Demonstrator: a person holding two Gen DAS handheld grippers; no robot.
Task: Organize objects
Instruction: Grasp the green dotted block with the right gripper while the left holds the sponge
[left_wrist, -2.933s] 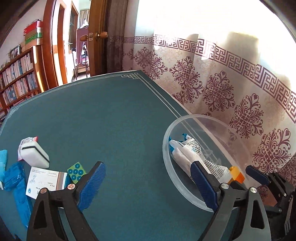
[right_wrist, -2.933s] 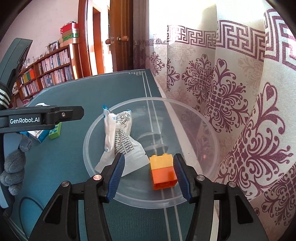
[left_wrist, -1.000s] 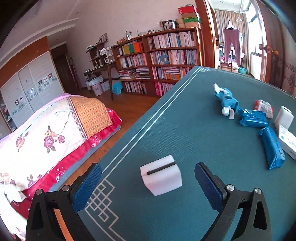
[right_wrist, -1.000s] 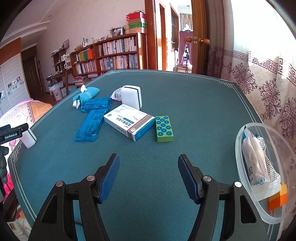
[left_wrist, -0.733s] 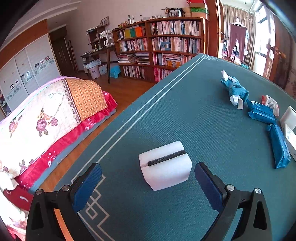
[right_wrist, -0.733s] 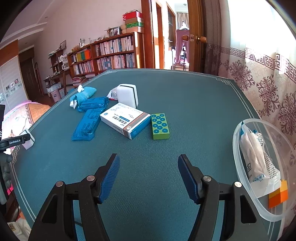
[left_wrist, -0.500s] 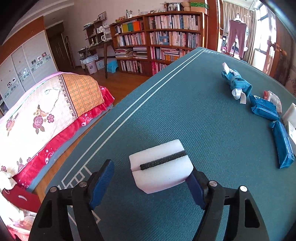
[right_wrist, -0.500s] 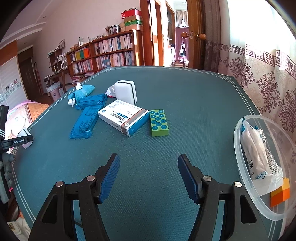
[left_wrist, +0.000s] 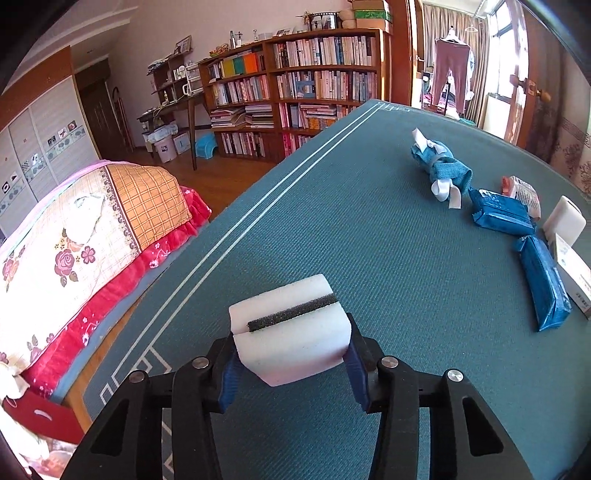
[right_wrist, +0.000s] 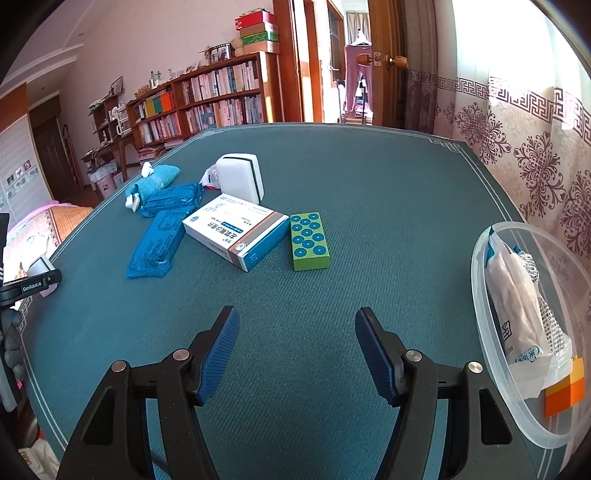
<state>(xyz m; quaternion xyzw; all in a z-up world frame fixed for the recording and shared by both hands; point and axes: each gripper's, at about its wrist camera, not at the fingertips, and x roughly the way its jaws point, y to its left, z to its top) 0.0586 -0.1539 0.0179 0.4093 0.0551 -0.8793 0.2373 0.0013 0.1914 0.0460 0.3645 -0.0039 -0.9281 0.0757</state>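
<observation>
My left gripper (left_wrist: 291, 363) is shut on a white sponge with a black stripe (left_wrist: 291, 341) near the table's corner; the sponge also shows in the right wrist view (right_wrist: 38, 267). My right gripper (right_wrist: 297, 354) is open and empty above the green tabletop. Ahead of it lie a green dotted block (right_wrist: 309, 240), a white medicine box (right_wrist: 236, 229), blue packets (right_wrist: 155, 245), a rolled blue cloth (right_wrist: 153, 181) and a second white sponge (right_wrist: 240, 181). A clear plastic bowl (right_wrist: 491, 373) at the right holds a white packet (right_wrist: 524, 306) and an orange brick (right_wrist: 565, 395).
The table edge (left_wrist: 207, 258) drops off to the left toward a bed (left_wrist: 74, 236). Bookshelves (left_wrist: 306, 77) stand beyond the table. A patterned curtain (right_wrist: 524, 147) hangs along the right side behind the bowl.
My left gripper swung away from the bowl to the table's corner, moved onto the white sponge and closed on it. My right gripper backed away from the bowl and stays open.
</observation>
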